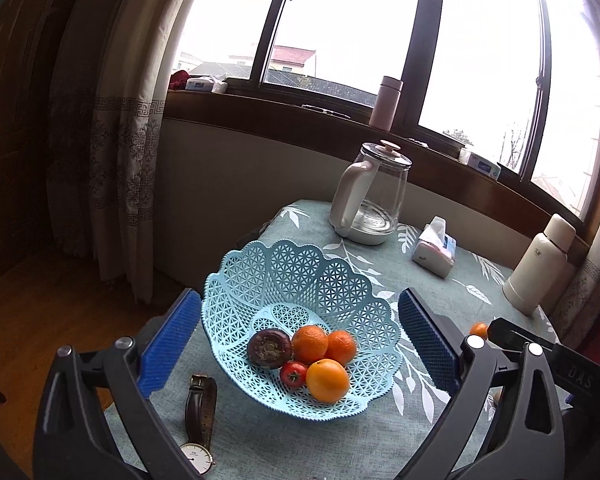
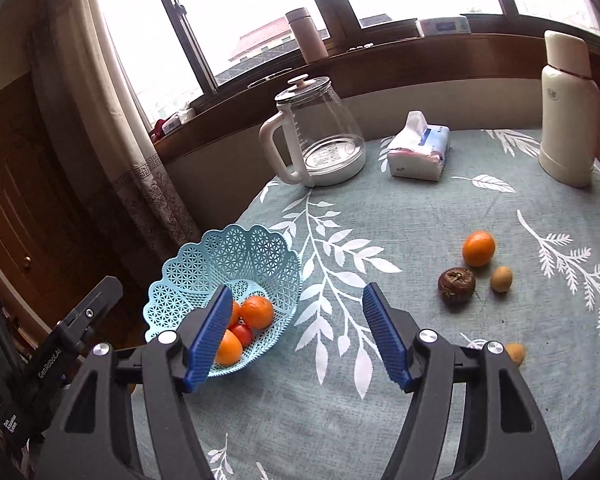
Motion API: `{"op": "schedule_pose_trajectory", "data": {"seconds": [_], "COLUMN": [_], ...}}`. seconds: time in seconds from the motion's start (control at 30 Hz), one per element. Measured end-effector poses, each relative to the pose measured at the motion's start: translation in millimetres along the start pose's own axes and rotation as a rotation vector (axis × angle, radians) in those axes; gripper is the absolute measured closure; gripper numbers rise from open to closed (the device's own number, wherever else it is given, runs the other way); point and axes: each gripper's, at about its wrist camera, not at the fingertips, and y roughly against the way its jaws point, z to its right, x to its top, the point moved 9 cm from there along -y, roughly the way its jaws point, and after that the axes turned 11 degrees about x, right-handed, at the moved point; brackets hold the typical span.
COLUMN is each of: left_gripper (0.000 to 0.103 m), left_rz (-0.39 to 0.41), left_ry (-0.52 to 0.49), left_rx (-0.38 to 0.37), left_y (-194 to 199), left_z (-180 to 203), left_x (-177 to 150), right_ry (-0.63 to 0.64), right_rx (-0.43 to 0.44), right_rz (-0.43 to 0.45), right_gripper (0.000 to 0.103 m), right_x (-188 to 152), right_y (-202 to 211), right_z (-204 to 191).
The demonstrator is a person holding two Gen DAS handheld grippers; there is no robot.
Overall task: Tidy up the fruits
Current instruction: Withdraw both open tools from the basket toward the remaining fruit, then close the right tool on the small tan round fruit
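A light blue lattice basket (image 1: 300, 280) (image 2: 204, 272) stands on the table and holds oranges (image 1: 327, 380) (image 2: 257, 312), a small red tomato (image 1: 293, 373) and a dark purple fruit (image 1: 269, 348). My left gripper (image 1: 300, 344) hovers open in front of the basket, empty. My right gripper (image 2: 296, 332) is open and empty just right of the basket. On the cloth to its right lie an orange (image 2: 478, 248), a brown wrinkled fruit (image 2: 456, 285), a small tan fruit (image 2: 501, 279) and another tan fruit (image 2: 516, 353), partly hidden by a finger.
A wristwatch (image 1: 199, 420) lies near the front left table edge. At the back stand a glass kettle (image 2: 320, 132), a tissue pack (image 2: 418, 152) and a white flask (image 2: 568, 108). A windowsill and curtain lie beyond.
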Motion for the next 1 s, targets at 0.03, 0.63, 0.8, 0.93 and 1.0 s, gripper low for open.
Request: {"op": "schedule_pose_trajectory", "data": {"seconds": [0.03,0.63,0.8,0.93,1.0], "left_gripper": [0.003,0.003,0.003,0.003,0.003], "left_rz": [-0.001,-0.004,-0.006,-0.005,-0.005], "left_ry": [-0.004,-0.043,-0.072,-0.102,-0.114], "left_rx": [-0.003,-0.041,-0.057,-0.076,-0.084], "left_y": [0,7,10,13,14], "left_z": [2,26,40,53,58], "left_x": [-1,-8,-14,-19,-22], "right_ry": [-0.004,-0.15,-0.164,-0.143,-0.12], "right_rx": [-0.006,-0.223,-0.265,-0.296,-0.302], "right_rz": [0.002,0.043,0.028,-0.027,-0.058], "right_gripper": [0.036,0.036,0.036,0.038,0.043], "right_x": [-1,-39,-51,-62,-66], "right_y": [3,80,88,75,65], "right_z": [3,125,146,154,155]}}
